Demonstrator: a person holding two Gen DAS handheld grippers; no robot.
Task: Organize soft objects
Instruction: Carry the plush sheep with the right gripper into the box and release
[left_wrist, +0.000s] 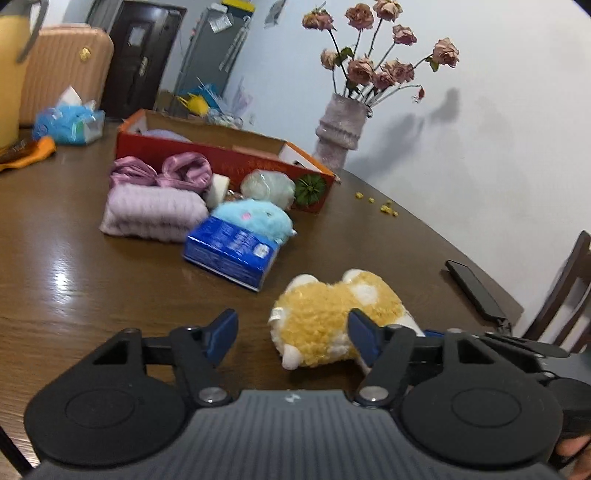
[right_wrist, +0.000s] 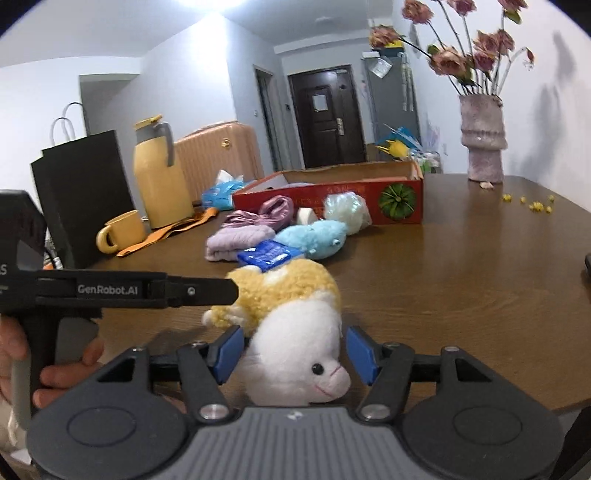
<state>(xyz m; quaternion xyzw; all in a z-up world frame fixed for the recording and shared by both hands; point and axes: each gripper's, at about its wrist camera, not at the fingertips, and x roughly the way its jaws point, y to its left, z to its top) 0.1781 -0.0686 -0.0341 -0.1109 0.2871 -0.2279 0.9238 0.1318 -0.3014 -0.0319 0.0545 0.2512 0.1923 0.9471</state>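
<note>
A yellow and white plush toy (left_wrist: 332, 317) lies on the brown table (left_wrist: 74, 277). My left gripper (left_wrist: 291, 332) is open, its right finger against the plush's side. In the right wrist view my right gripper (right_wrist: 295, 354) is open with the plush's white head (right_wrist: 299, 354) between its fingers; neither pad squeezes it. The left gripper (right_wrist: 229, 291) reaches in from the left and touches the plush's yellow back. Further back lie a blue plush (left_wrist: 255, 218), a lilac folded knit (left_wrist: 151, 214), purple satin pieces (left_wrist: 162, 171) and a pale green bundle (left_wrist: 269, 186), in front of a red cardboard box (left_wrist: 221, 158).
A blue tissue pack (left_wrist: 232, 254) lies by the blue plush. A vase of dried roses (left_wrist: 340, 129) stands behind the box. A black phone (left_wrist: 476, 291) lies near the right edge. A yellow jug (right_wrist: 159, 173), yellow mug (right_wrist: 122, 230) and black bag (right_wrist: 81, 192) stand left.
</note>
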